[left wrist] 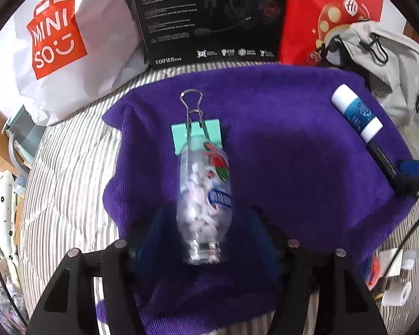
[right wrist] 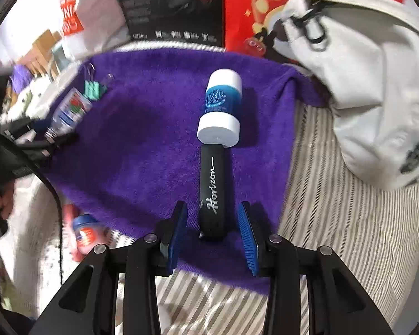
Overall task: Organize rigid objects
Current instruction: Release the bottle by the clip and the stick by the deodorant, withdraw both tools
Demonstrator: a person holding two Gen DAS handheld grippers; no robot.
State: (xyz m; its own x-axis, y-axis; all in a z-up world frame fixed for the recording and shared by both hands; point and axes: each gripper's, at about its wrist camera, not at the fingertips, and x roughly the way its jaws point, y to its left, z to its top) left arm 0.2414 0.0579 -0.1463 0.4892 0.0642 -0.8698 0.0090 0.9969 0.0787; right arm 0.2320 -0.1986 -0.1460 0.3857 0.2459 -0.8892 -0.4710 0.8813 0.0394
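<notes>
A purple towel [left wrist: 293, 128] lies on striped bedding. On it, a clear bottle [left wrist: 204, 192] of pale pieces rests on its side, cap end toward me, between the fingers of my open left gripper [left wrist: 206, 234]; gaps show on both sides. Beyond its far end sits a teal binder clip [left wrist: 195, 136]. My right gripper [right wrist: 212, 234] is open around the near end of a black case [right wrist: 212, 192] marked "Horizon", apart from both pads. A white and blue tube [right wrist: 222, 109] touches the case's far end. The right wrist view shows the bottle [right wrist: 69, 111] at far left.
A white Miniso bag [left wrist: 58, 44], a black Edifier box [left wrist: 209, 14] and a red box [left wrist: 321, 14] stand behind the towel. A grey drawstring bag [right wrist: 363, 83] lies to the right. A small red and blue jar [right wrist: 83, 234] and a white roll [left wrist: 396, 293] sit off the towel's near edge.
</notes>
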